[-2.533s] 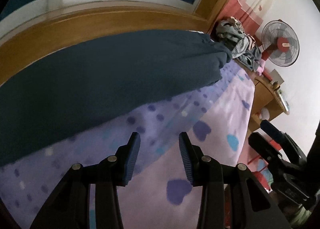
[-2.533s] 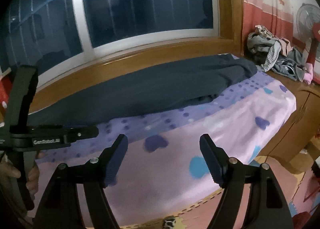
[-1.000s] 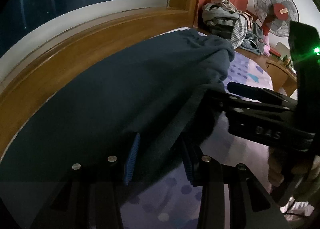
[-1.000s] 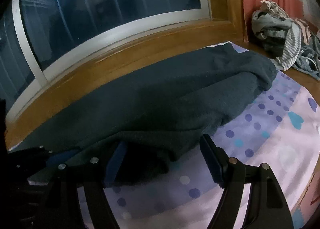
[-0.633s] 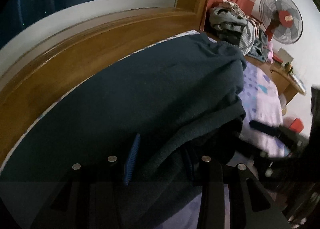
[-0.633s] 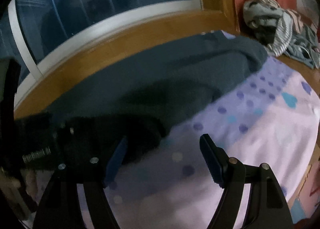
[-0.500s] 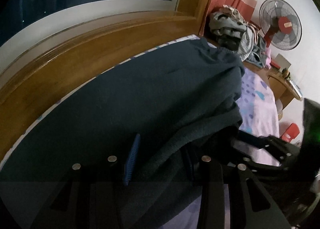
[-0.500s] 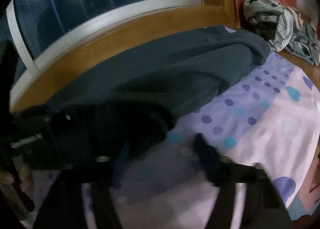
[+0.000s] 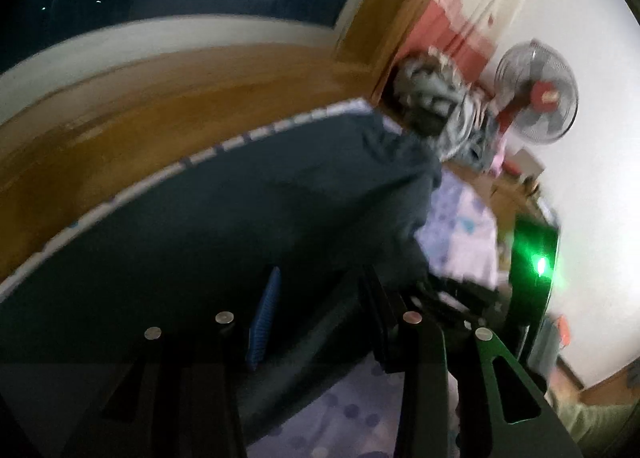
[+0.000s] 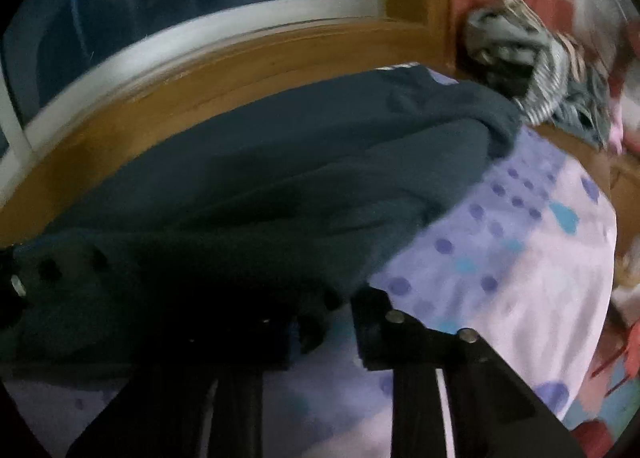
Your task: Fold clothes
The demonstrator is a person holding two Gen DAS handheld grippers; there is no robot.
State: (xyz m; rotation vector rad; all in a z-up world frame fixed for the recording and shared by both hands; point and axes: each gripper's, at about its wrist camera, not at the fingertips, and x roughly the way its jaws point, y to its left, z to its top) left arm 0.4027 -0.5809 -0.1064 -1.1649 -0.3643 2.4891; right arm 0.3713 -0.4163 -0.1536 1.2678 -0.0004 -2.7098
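Left wrist view: the left hand-held gripper (image 9: pixel 320 322) points downward at the bed, its two jaws clamped on a thick fold of the dark blue garment (image 9: pixel 248 226). The cloth fills the gap between the blue pad on one side and the black jaw on the other. The garment spreads away from the jaws across the bed, along the wooden window ledge (image 9: pixel 160 114). To the right, the other tool's black body shows a green light (image 9: pixel 540 268); its jaws are hidden behind cloth and blur.

Right wrist view: the right hand-held gripper (image 10: pixel 320 322) also tilts down, and its jaws are closing on the garment's (image 10: pixel 300 178) near edge. Dark cloth lies between them and covers the left jaw, so only the right jaw is plain, and it is hard to tell whether the pads already press. The bedsheet (image 10: pixel 520 258), lilac with dots and hearts, lies bare to the right. A heap of striped clothes (image 10: pixel 528 70) sits in the far corner. A standing fan (image 9: pixel 536 94) is near it in the left view. Both views are blurred and dim.
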